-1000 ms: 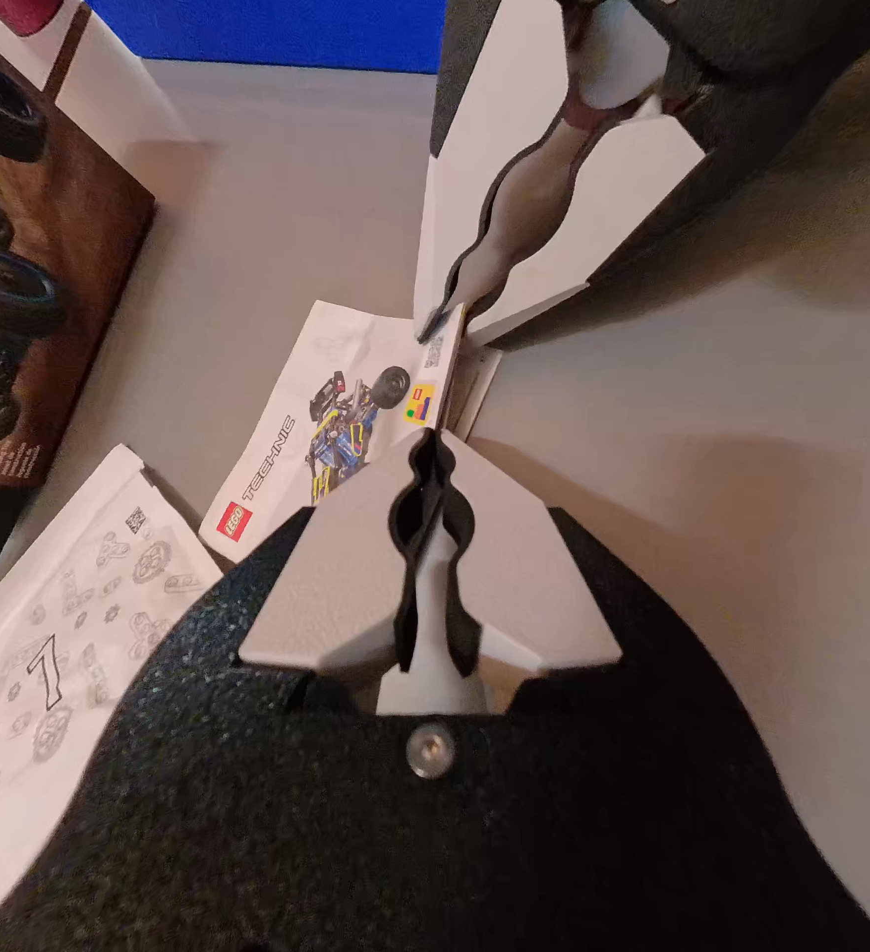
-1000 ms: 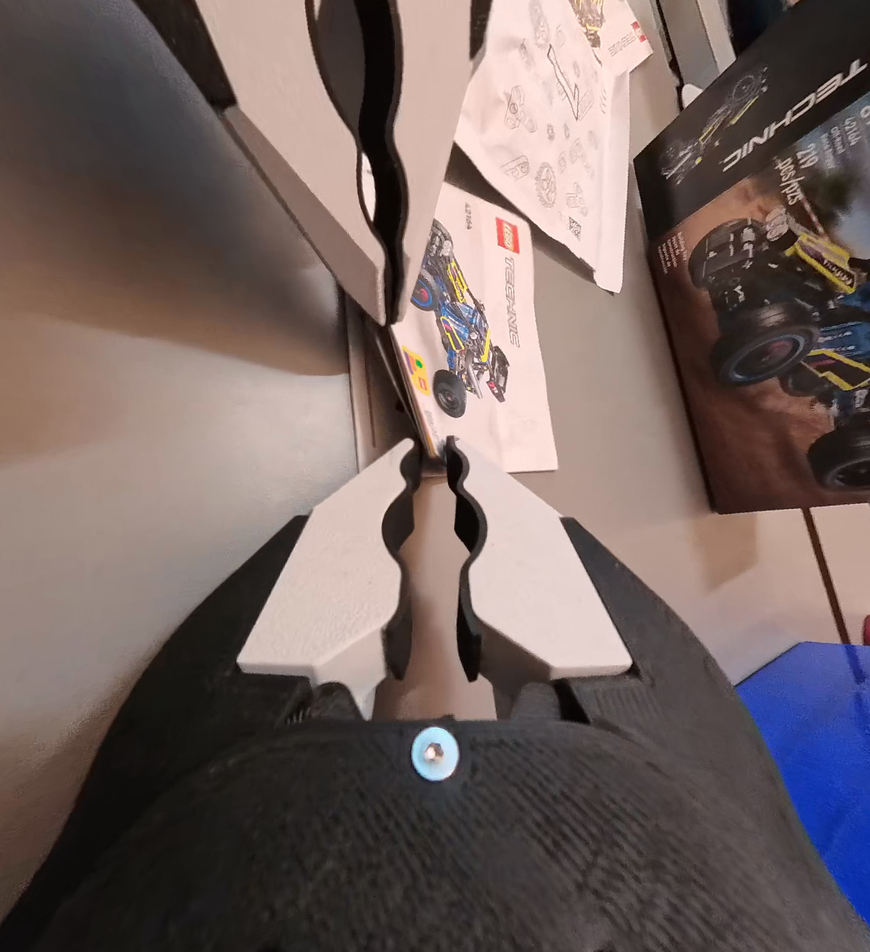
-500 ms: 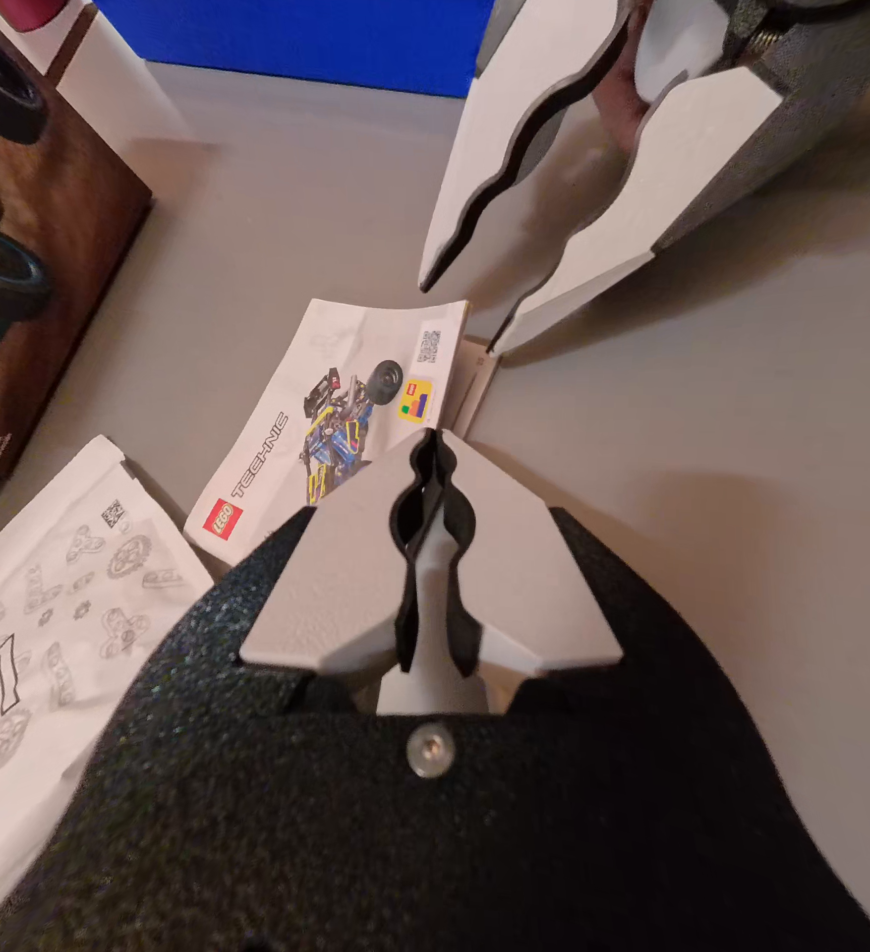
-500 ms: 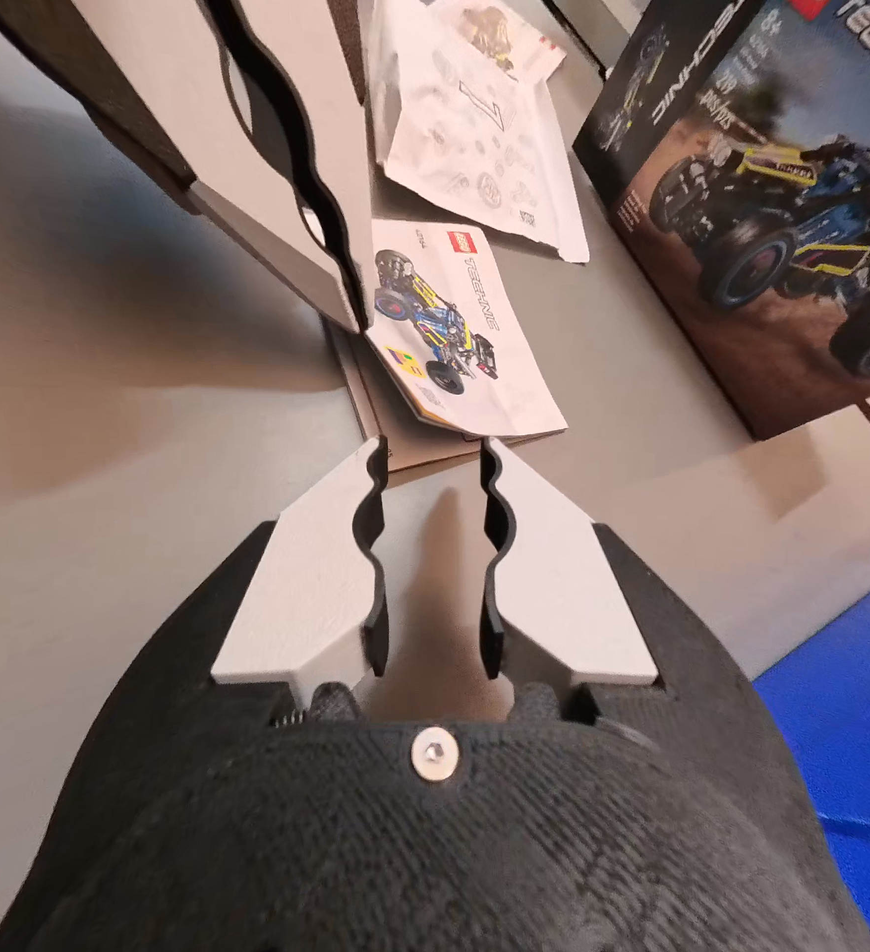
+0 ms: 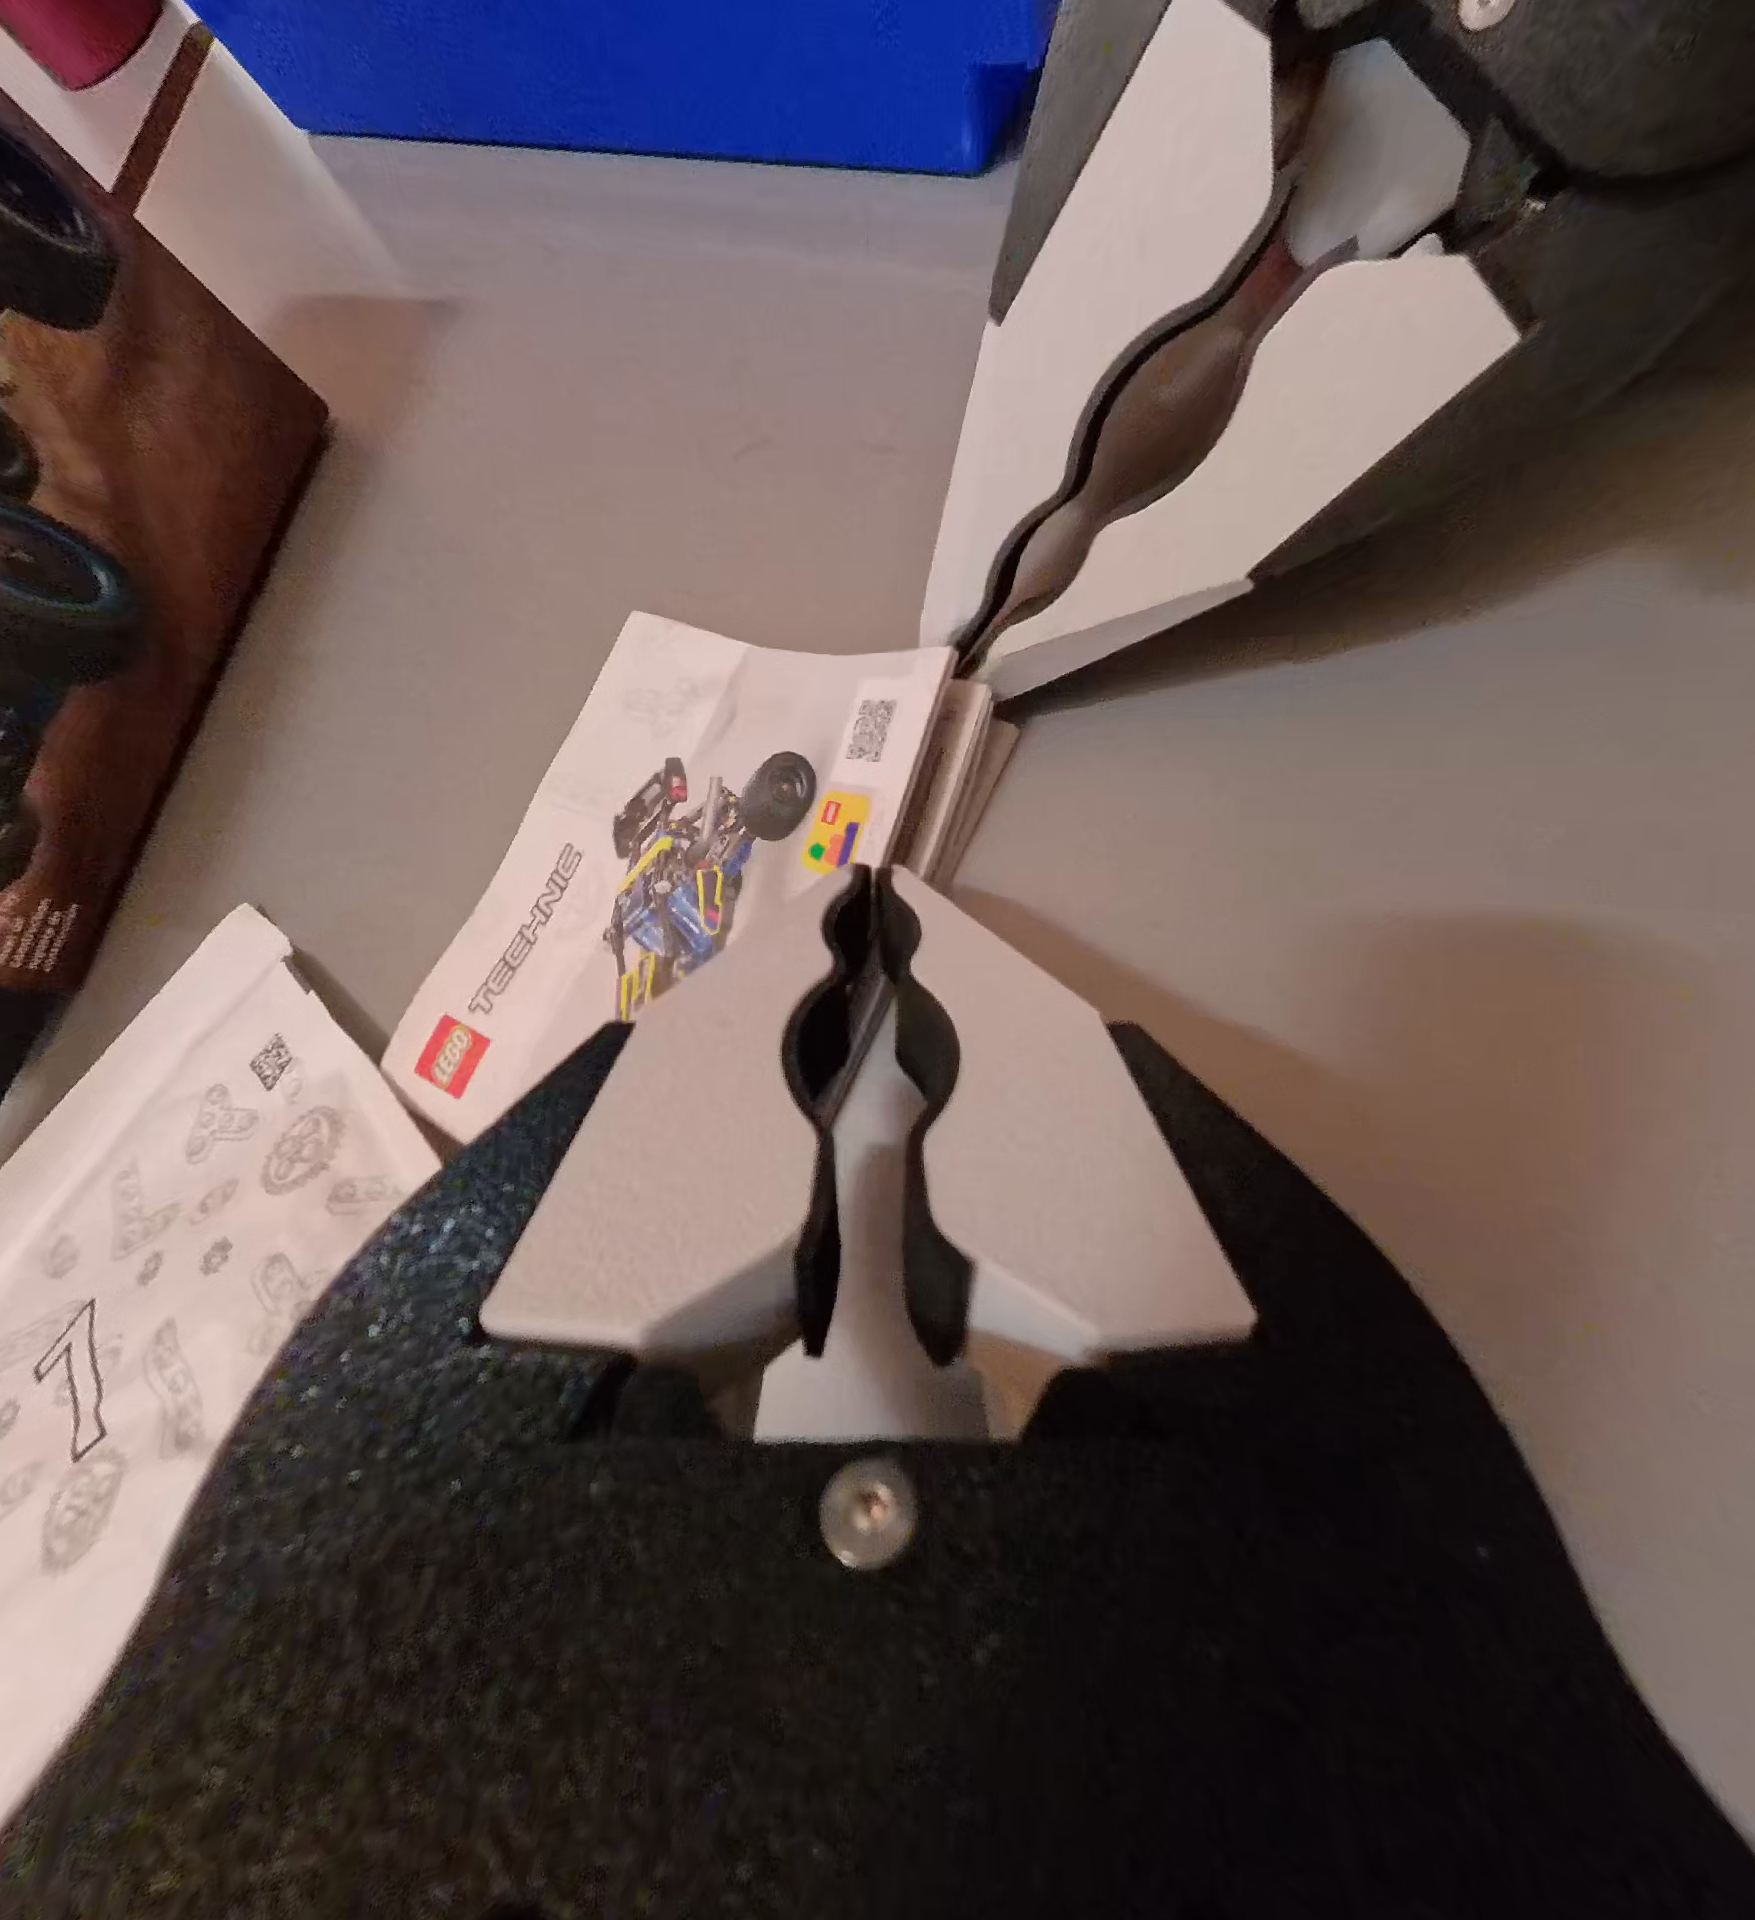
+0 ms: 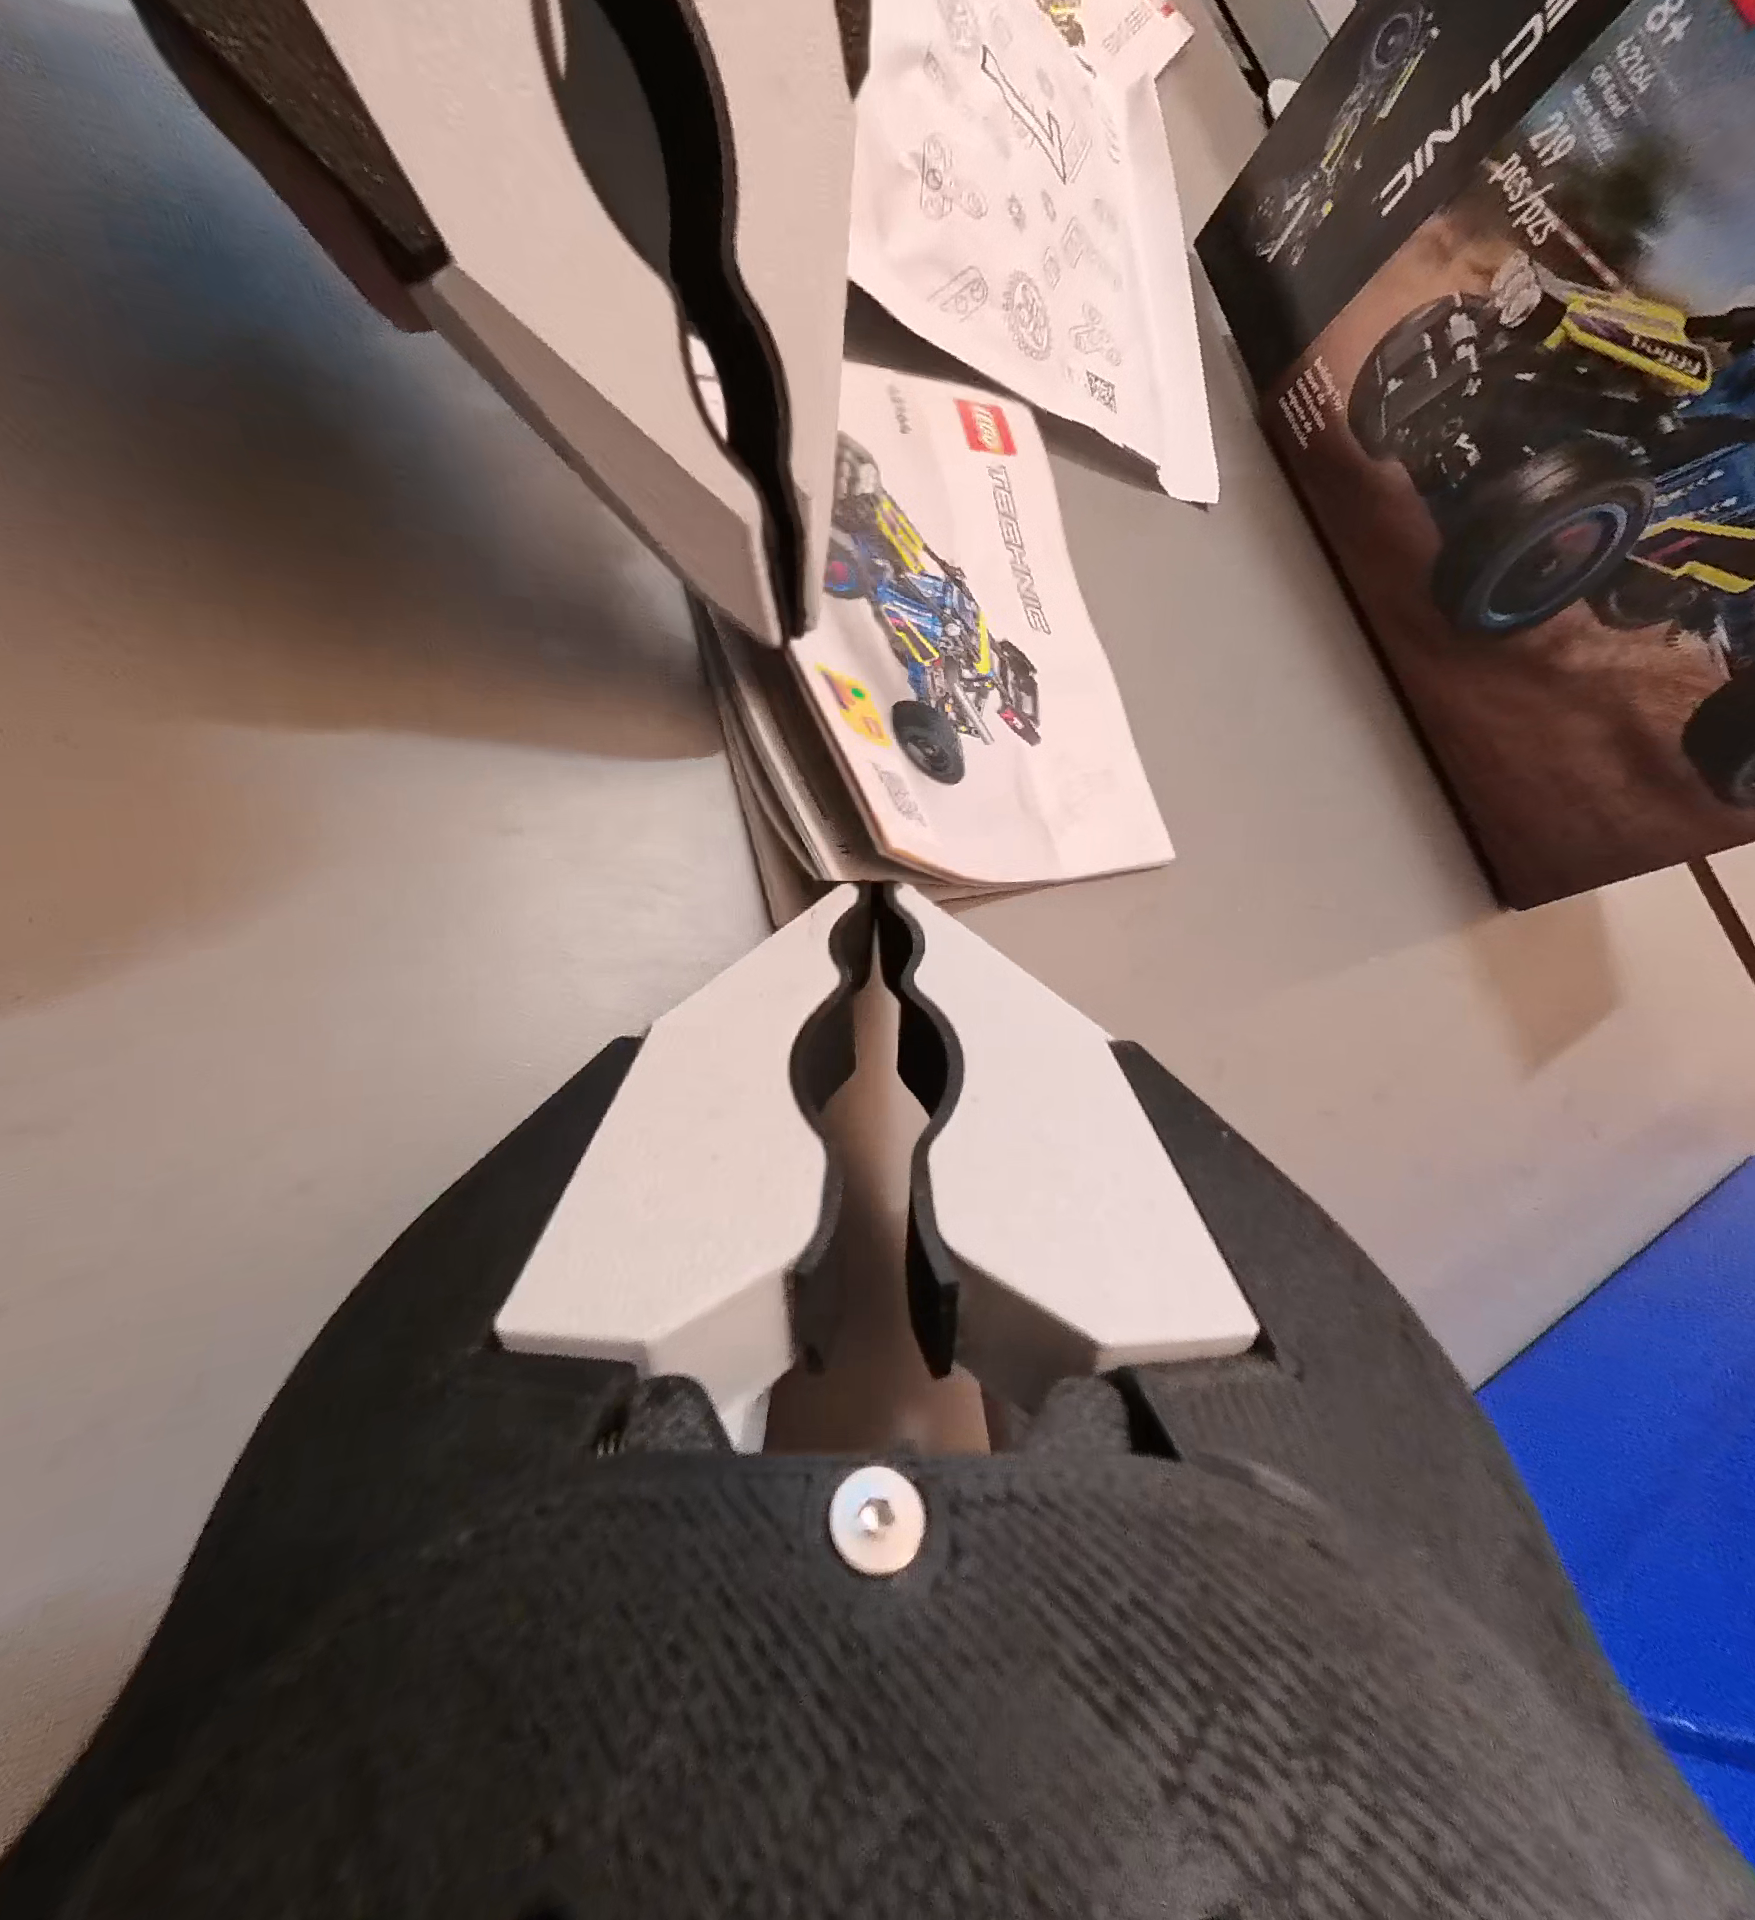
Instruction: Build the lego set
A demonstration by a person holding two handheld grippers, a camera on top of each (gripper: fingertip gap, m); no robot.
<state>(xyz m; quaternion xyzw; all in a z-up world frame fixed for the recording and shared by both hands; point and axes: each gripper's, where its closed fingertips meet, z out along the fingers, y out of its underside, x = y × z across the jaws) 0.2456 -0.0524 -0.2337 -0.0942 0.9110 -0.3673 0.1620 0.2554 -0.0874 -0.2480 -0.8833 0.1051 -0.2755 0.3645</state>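
Observation:
The instruction booklet [image 5: 665,831] with a blue and yellow buggy on its cover lies on the grey table [image 5: 1372,935]; it also shows in the right wrist view [image 6: 998,665]. My left gripper [image 5: 873,883] is shut on the booklet's near edge, with a thin sheet edge between its jaws. It hangs over the cover in the right wrist view [image 6: 795,623]. My right gripper [image 6: 873,896] is shut with its tips at the booklet's page corner, opposite the left one [image 5: 966,657]. No loose bricks are in view.
The set's box [image 5: 73,520] lies to the left; in the right wrist view it is at the right [image 6: 1579,520]. A white paper parts bag [image 5: 125,1299] lies beside the booklet. A blue container [image 5: 644,73] stands at the table's far edge. Spacing between my two grippers at the tips: around 5 cm.
The right gripper opened and drew back from the booklet half a second ago, then came back and shut at its corner. The left gripper stayed shut on the booklet.

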